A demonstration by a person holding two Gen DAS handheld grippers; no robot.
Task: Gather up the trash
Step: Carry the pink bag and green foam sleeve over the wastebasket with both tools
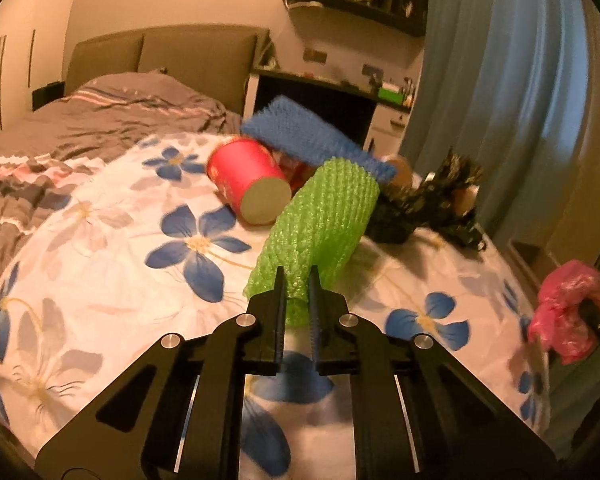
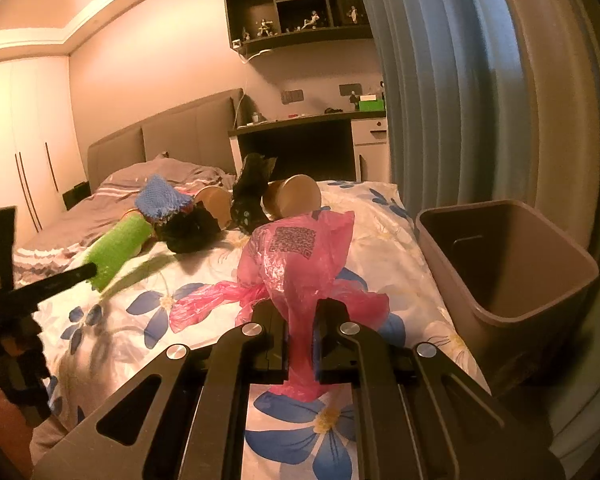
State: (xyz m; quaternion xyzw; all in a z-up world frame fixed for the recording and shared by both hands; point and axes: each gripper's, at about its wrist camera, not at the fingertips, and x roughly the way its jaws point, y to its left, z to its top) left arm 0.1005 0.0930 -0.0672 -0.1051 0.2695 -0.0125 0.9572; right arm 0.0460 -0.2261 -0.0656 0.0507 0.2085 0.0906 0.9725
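cup point(image 1: 248, 182) left of foam sleeve point(image 1: 320, 216) on bed point(image 1: 100, 240) | bin point(image 2: 508, 276) right of bed

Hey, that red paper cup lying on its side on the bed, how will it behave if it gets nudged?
The red paper cup lies on its side, so it probably rolls, curving because it tapers. It looks light, so a brush from the green foam net may shift it. The soft bedspread should slow it.
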